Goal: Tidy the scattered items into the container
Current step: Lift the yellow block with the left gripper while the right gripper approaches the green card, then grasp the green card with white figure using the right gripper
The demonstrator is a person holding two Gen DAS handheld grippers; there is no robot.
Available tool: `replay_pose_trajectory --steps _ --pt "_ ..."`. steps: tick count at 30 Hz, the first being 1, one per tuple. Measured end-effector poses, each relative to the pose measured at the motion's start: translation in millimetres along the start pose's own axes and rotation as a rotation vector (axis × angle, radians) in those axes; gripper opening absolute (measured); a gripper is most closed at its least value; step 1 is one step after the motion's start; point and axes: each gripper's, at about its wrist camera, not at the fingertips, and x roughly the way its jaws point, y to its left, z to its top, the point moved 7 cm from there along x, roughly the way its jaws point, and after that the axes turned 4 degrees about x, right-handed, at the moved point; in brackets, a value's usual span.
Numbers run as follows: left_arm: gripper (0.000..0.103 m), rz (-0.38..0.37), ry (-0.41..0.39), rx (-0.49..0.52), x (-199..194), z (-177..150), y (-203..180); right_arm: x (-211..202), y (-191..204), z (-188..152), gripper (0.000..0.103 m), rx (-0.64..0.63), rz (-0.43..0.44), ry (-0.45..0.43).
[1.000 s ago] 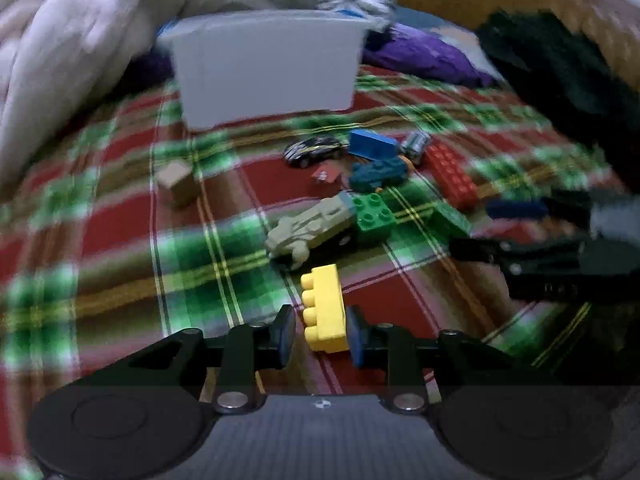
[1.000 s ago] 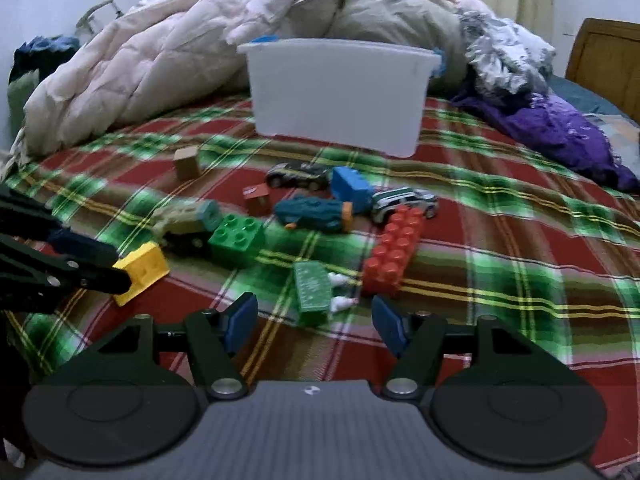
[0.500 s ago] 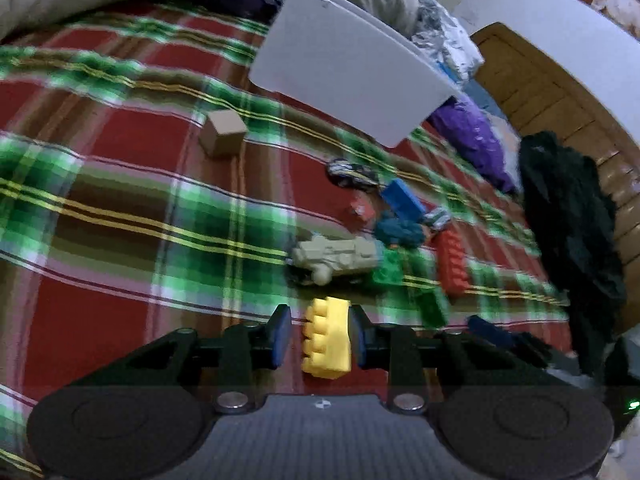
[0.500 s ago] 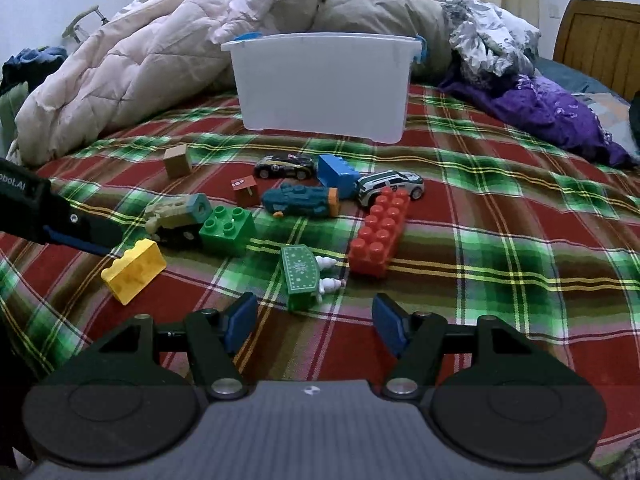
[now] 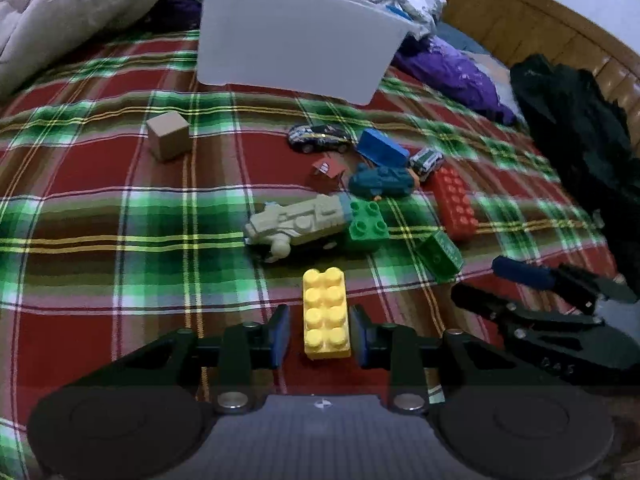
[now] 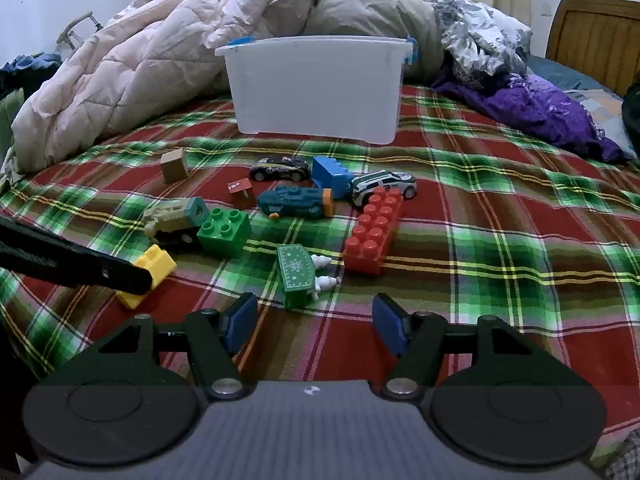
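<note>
My L gripper (image 5: 319, 336) sits low over the plaid blanket (image 5: 100, 220), pads either side of the yellow brick (image 5: 325, 316). Small gap shows on each side of the brick, so jaws are around it but not clamped, and the brick lies on the blanket. From the R cam the same brick (image 6: 154, 268) lies flat w/ a L finger across it.

My R gripper (image 6: 314, 322) hangs spread wide w/ nothing between the pads, just short of the green box (image 6: 295, 274), which lies on its side w/ small white figures touching it.

White bin (image 6: 316, 88) stands upright at the far end of the blanket, against the quilt (image 6: 160, 48), well apart from both grippers. I can't see into it.

Rest of the toys lie between bin and grippers:
- tan toy (image 5: 298, 222) touching the green brick (image 5: 368, 222)
- red brick (image 6: 374, 232), long, just R of the green box
- teal toy (image 6: 296, 202), blue block (image 6: 328, 172) behind it
- black car (image 6: 280, 169) and white car (image 6: 384, 186) either side of the blue block
- small red house (image 6: 241, 192)
- brown cube (image 6: 174, 165) off to the L, apart from the others

Purple cloth (image 6: 532, 112) is bunched R of the bin.
</note>
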Motion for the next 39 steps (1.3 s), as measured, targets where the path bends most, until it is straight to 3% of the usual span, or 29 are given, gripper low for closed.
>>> replay_pose_trajectory --steps 8,12,17,21,26,29,31,33,37,39 --pt "0.034 0.124 -0.018 0.132 2 -3 -2 0 1 -1 0.067 -0.005 -0.003 0.000" --pt "0.033 0.182 -0.020 0.132 -6 -6 19 -1 3 0 0.068 -0.014 -0.004 -0.004" --pt "0.034 0.178 -0.033 0.085 -12 -7 33 7 7 3 0.068 -0.029 -0.002 0.011" --pt "0.034 0.179 -0.035 0.105 -9 -9 28 13 4 10 0.067 0.025 -0.003 -0.002" --pt "0.034 0.165 -0.039 0.077 -7 -9 29 9 17 14 0.065 0.007 0.053 -0.040" --pt "0.034 0.164 -0.040 0.075 -7 -9 29 14 28 14 0.058 -0.052 0.057 -0.034" --pt "0.034 0.163 -0.041 0.075 -7 -9 29 21 24 14 0.054 -0.027 0.028 -0.015" --pt "0.034 0.159 -0.041 0.074 -7 -9 30 25 17 15 0.044 0.011 0.016 -0.009" --pt "0.034 0.160 -0.043 0.080 -7 -10 30 29 11 15 0.042 0.026 0.006 0.005" --pt "0.035 0.160 -0.045 0.080 -7 -10 30 30 12 14 0.037 0.006 -0.002 0.007"
